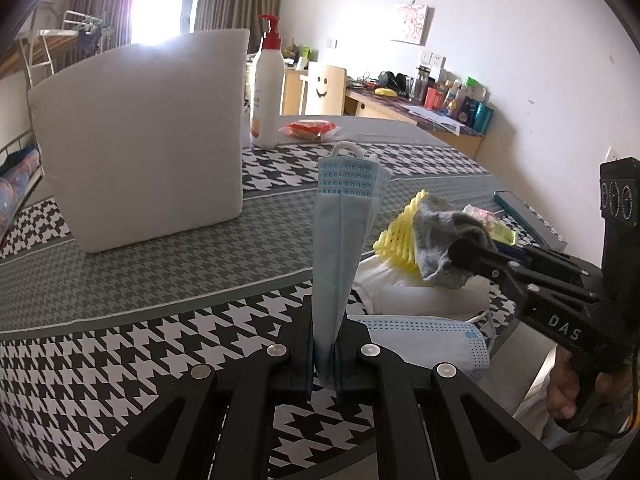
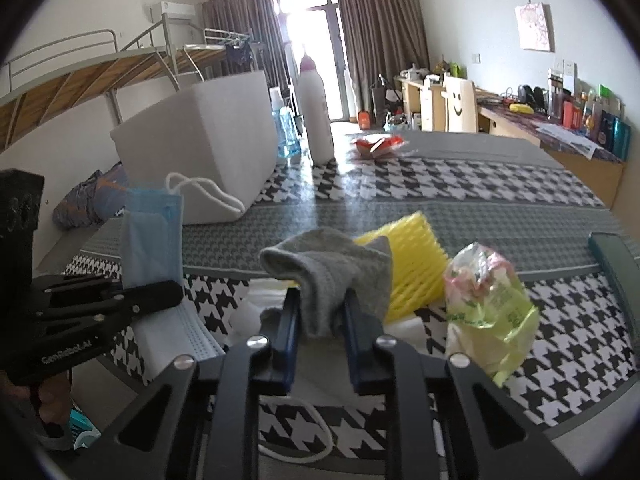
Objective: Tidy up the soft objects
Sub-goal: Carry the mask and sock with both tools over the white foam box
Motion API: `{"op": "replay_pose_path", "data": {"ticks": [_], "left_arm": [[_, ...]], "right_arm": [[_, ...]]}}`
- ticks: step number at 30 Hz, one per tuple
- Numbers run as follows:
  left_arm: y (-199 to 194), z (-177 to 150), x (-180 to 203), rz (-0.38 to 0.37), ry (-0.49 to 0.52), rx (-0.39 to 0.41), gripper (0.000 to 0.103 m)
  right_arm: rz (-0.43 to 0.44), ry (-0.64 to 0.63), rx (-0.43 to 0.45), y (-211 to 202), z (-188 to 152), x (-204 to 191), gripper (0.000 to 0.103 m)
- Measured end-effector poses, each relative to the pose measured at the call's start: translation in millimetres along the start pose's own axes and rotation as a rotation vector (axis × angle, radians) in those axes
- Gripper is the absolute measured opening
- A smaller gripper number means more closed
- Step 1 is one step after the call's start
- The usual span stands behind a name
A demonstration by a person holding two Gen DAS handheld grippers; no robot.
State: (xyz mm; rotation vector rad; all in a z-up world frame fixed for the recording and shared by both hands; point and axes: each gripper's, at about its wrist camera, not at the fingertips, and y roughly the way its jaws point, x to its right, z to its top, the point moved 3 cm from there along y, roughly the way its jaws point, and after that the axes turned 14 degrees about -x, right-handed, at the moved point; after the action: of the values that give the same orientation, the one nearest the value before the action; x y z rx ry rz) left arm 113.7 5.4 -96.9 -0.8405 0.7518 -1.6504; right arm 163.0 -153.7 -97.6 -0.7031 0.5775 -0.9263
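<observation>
Pinched between our left gripper [image 1: 324,364] pads, a blue face mask [image 1: 340,240] is standing upright; our right gripper [image 2: 320,320] is clamping a grey sock [image 2: 332,276] over yellow foam netting [image 2: 408,268].

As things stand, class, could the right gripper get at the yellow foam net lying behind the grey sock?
Probably not yet. The right gripper is shut on the grey sock, which drapes across the yellow foam net. Nothing else blocks it, so setting the sock down would likely free the way.

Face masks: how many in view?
2. One face mask stands clamped in the left hand-held gripper; a second mask lies flat on the table by the pile. More may hide underneath.
</observation>
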Motion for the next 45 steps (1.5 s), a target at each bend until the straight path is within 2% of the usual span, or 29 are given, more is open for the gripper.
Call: {"op": "replay_pose_path", "data": {"ticks": [12, 29, 37, 45], "left_arm": [[-23.7, 5.5, 2.3, -0.001, 0.006, 0.061, 0.007], [-37.0, 23.6, 3.8, 0.023, 0.007, 0.11, 0.007], [-47.6, 33.1, 0.3, 0.066, 0.0, 0.15, 0.007], [-58.5, 42.5, -6.3, 0.151, -0.021, 0.207, 0.007]], "right_arm": [[-0.009, -0.001, 0.084, -30.2, 12.7, -4.5, 0.024], [-0.019, -0.011, 0.115, -37.0, 23.1, -3.8, 0.024], [-0.02, -0.015, 0.131, -40.8, 32.8, -3.3, 0.024], [-0.03, -0.027, 0.149, -43.8, 44.1, -4.8, 0.024]]}}
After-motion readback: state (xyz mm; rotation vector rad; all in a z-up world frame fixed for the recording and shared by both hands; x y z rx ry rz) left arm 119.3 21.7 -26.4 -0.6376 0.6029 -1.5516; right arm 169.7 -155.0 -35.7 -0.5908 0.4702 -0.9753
